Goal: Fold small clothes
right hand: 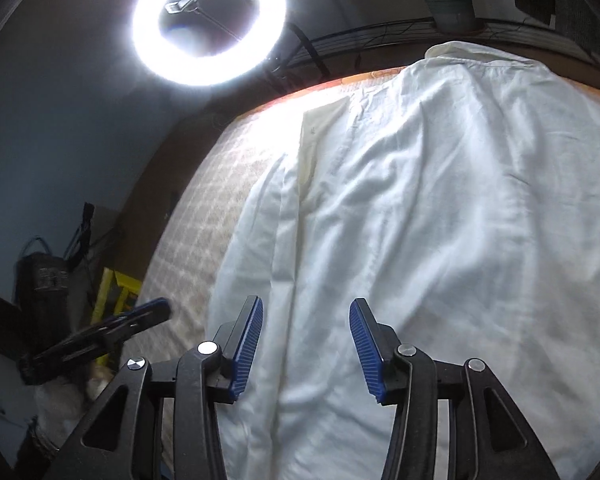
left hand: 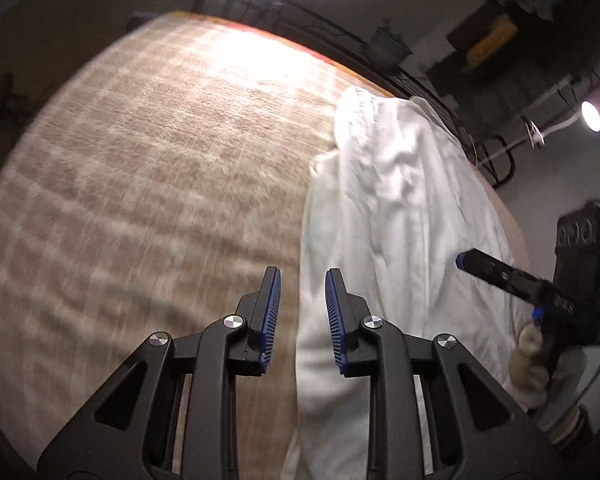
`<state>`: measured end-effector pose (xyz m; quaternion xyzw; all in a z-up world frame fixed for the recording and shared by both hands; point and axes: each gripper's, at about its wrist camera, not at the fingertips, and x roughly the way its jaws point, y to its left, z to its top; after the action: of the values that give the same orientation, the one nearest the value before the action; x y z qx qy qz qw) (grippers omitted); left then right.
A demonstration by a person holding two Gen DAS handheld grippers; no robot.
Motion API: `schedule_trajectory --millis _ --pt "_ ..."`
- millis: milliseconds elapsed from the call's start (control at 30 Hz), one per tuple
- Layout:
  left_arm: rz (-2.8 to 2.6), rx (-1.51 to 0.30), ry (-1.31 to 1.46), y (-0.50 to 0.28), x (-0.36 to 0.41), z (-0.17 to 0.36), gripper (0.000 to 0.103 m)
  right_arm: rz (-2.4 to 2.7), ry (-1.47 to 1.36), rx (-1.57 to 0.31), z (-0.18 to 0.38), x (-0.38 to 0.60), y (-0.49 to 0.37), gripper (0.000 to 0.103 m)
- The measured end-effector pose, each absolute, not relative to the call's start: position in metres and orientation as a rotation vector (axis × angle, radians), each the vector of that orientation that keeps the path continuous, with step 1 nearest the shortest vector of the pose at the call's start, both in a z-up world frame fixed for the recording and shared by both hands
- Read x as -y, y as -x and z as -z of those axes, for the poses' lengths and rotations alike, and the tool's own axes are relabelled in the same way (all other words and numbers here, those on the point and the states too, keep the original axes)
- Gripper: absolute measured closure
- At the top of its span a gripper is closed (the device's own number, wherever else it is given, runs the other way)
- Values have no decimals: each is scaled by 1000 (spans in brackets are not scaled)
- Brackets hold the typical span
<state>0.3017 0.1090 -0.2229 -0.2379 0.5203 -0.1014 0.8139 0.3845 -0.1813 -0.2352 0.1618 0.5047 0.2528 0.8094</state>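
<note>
Both claws open above white shirt (right hand: 420,208).

Counts:
- White shirt (right hand: 440,220): 1, spread over the right side of the frame in both views.
- Checked beige cover (left hand: 140,180) on the worktop: 1.
- Hand-held grippers: 2. The left hand-held gripper (left hand: 302,312) sits bottom centre of the left wrist view; the right hand-held gripper (right hand: 306,344) bottom centre of the right wrist view. Each has 2 blue-padded fingers.
- Ring light (right hand: 209,20): 1, top of frame.
- Small round lamp (left hand: 591,116): 1, right edge.
- Potted plant (right hand: 450,6): 1, upper right.
</note>
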Motion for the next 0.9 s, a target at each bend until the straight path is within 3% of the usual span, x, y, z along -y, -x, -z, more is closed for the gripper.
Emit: schedule_trajectory --millis 133,267,433,500,533,567,633,900 --pt "257 -1142 623 -340 -117 251 80 -539 -374 -1081 243 163 -428 51" --pt "285 -1161 614 -363 -112 265 80 -536 -356 -1093 259 138 -466 38" --pt "333 -1121 711 -375 -116 272 80 -532 -371 -1115 275 124 -487 40" --pt "370 -1114 738 -380 -114 274 80 -551 -405 -1115 279 122 -490 57" --pt "388 -1109 738 -382 -112 274 89 -566 -422 -1119 279 121 -490 82" --pt "389 -1105 724 -384 -108 273 101 -619 -465 -1132 279 123 -492 97" --pt "382 -1096 703 -385 -103 271 102 -622 -453 -1117 273 127 -490 103" --pt "278 -1031 638 -392 -94 256 103 -563 -481 -999 258 166 -478 103"
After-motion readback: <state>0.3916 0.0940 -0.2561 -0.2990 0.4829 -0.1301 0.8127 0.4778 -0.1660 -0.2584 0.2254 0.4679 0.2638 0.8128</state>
